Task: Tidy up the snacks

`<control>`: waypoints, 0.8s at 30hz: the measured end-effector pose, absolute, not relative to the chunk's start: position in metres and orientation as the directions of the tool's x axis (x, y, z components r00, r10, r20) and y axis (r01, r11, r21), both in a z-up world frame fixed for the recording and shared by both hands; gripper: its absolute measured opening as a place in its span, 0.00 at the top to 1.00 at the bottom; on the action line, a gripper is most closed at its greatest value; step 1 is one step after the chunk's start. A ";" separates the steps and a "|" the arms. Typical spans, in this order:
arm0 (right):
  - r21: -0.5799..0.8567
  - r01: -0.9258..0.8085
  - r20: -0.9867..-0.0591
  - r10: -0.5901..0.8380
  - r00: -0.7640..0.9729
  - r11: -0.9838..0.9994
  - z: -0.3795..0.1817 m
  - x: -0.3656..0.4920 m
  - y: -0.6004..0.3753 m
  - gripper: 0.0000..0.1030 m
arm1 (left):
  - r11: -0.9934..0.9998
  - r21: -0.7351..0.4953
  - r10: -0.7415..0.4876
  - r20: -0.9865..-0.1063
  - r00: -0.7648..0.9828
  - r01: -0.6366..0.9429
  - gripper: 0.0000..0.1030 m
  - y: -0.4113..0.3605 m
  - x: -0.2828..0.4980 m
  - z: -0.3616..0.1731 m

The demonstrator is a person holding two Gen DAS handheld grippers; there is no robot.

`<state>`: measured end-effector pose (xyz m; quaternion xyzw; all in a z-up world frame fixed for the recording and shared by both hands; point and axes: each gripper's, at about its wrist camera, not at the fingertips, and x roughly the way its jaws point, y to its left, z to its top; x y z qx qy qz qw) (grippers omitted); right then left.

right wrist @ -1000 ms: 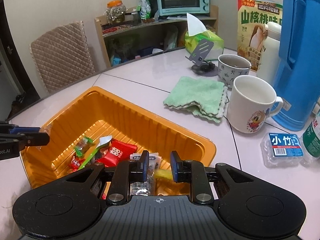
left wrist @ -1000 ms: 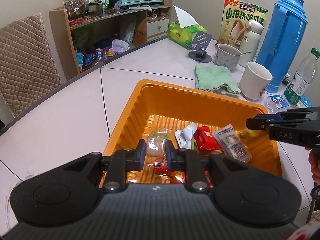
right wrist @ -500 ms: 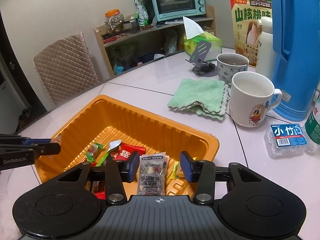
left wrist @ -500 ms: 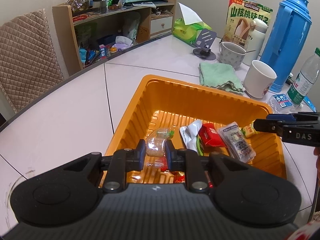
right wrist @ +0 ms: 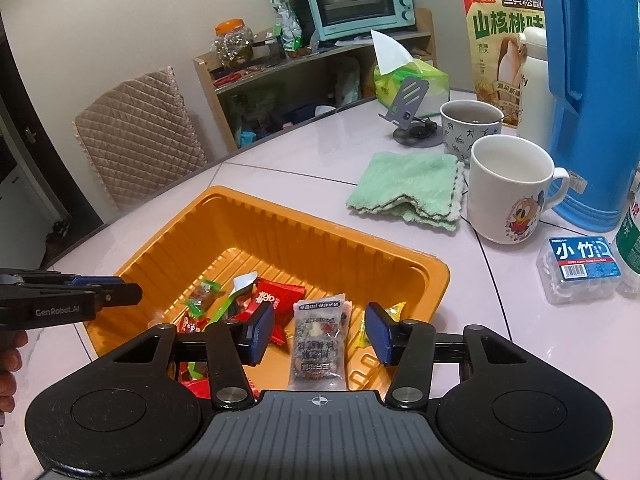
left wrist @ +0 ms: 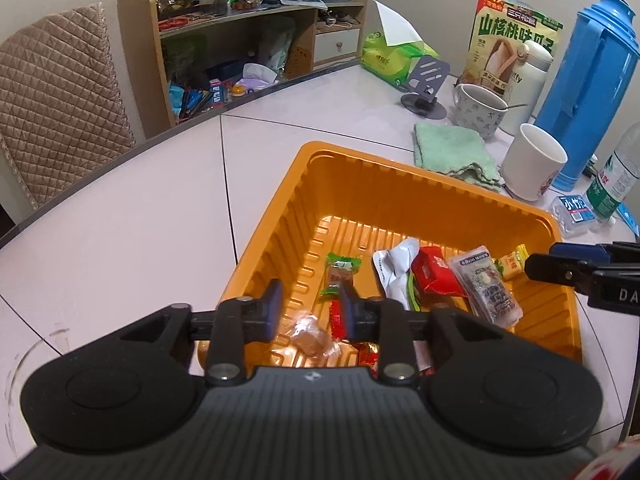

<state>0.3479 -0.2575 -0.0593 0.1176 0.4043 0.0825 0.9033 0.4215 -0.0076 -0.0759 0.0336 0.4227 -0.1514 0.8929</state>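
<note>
An orange tray (left wrist: 384,204) (right wrist: 304,236) holds several wrapped snacks. My left gripper (left wrist: 310,312) hangs over its near corner. Its jaws are opening, and a clear-wrapped brown candy (left wrist: 310,336) lies loose on the tray floor below them. A green-ended candy (left wrist: 340,276) rests just beyond. My right gripper (right wrist: 319,332) hovers over the tray's right side. Its jaws are also opening, with nothing pressed between the pads. A clear packet with dark filling (right wrist: 318,344) lies flat beneath it, and a yellow candy (right wrist: 390,312) sits by the right finger. Each gripper shows in the other's view: the right (left wrist: 560,268), the left (right wrist: 100,294).
Beyond the tray lie a green cloth (right wrist: 408,188), a white cartoon mug (right wrist: 510,196), a patterned cup (right wrist: 470,128), a blue thermos jug (right wrist: 588,92), a phone stand (right wrist: 412,120) and a small clear box (right wrist: 580,268). A quilted chair (left wrist: 56,92) and a shelf (left wrist: 240,52) stand behind the table.
Both grippers have opened. The left let the clear-wrapped candy fall to the tray floor. The right let go of the yellow candy, which now lies in the tray.
</note>
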 end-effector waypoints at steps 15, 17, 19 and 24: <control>0.317 -0.037 -0.686 0.256 0.681 0.948 -0.040 0.317 -0.258 0.19 | 0.969 -0.091 -0.219 -0.747 0.628 0.229 0.49 0.010 0.378 -0.055; 0.330 -0.038 -0.682 0.267 0.681 0.943 -0.036 0.308 -0.259 0.17 | 0.972 -0.102 -0.216 -0.745 0.631 0.213 0.46 0.014 0.366 -0.050; 0.340 -0.042 -0.679 0.277 0.680 0.939 -0.033 0.300 -0.259 0.16 | 0.975 -0.107 -0.210 -0.741 0.638 0.197 0.43 0.017 0.353 -0.044; 0.350 -0.064 -0.690 0.304 0.657 0.934 -0.023 0.276 -0.256 0.13 | 0.981 -0.077 -0.178 -0.726 0.664 0.178 0.39 0.017 0.320 -0.026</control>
